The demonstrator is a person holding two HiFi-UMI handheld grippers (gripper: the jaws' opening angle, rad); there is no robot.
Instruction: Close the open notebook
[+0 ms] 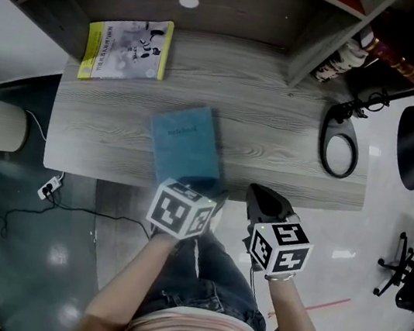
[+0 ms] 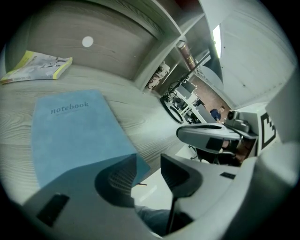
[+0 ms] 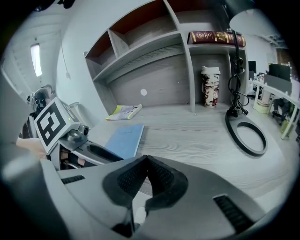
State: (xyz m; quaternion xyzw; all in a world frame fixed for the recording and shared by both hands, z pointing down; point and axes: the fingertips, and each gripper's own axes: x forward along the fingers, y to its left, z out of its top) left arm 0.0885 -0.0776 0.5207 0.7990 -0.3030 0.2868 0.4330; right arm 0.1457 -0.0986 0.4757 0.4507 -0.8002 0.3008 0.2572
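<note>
The blue notebook point(image 1: 185, 145) lies closed and flat on the grey wooden desk point(image 1: 275, 133), cover up, with the word "notebook" showing in the left gripper view point(image 2: 70, 136). My left gripper point(image 1: 207, 188) hovers at the notebook's near right corner by the desk's front edge. Its jaws stand apart point(image 2: 145, 173) with nothing pressed between the pads. My right gripper point(image 1: 268, 201) sits just to the right at the front edge, shut and empty point(image 3: 146, 161). From the right gripper view the notebook point(image 3: 125, 139) shows beyond the left gripper's marker cube point(image 3: 51, 124).
A yellow-green booklet point(image 1: 126, 49) lies at the desk's back left. A black ring on a stand point(image 1: 339, 147) rests at the right. A shelf divider point(image 1: 321, 46) rises behind, with a patterned cup point(image 3: 210, 86) beside it. A power strip point(image 1: 49, 188) lies on the floor.
</note>
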